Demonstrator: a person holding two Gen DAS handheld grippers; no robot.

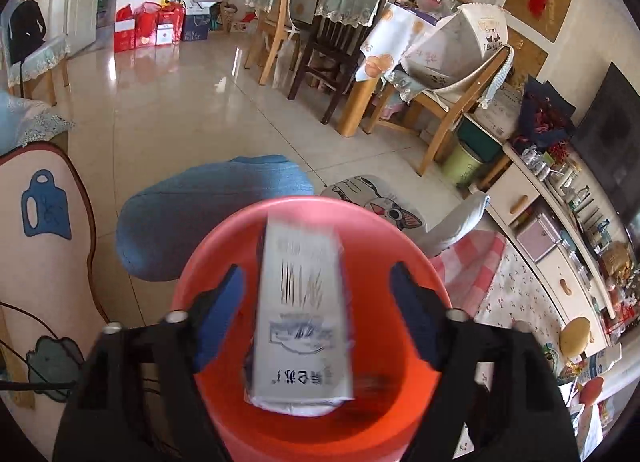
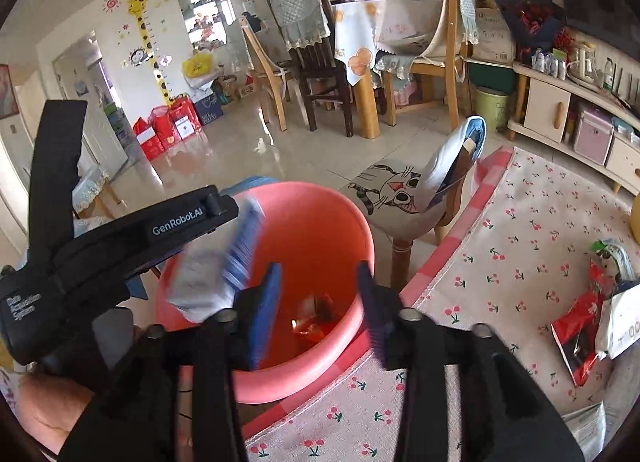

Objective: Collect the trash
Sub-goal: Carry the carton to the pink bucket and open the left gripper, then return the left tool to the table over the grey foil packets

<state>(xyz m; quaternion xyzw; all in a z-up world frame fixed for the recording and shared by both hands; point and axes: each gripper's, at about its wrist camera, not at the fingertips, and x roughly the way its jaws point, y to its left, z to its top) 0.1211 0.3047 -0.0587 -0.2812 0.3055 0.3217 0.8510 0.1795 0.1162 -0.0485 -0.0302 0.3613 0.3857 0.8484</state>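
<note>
Right tool (image 2: 318, 302): wrappers (image 2: 316, 318) in bucket (image 2: 360, 246)

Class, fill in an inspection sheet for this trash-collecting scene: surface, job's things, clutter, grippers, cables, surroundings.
Surface: cherry-print rug meeting glossy tiled floor.
Job's things: red bucket with wrappers at the bottom; blurred white carton over its mouth, between the left pads, touching neither.
Clutter: red packet and papers lying on the rug.
Grippers: left gripper open; right gripper open, nothing between its fingers.
Cables: dark cord at the left edge of the left view.
Surroundings: cat-print stool, dining chairs, low cabinet.
</note>
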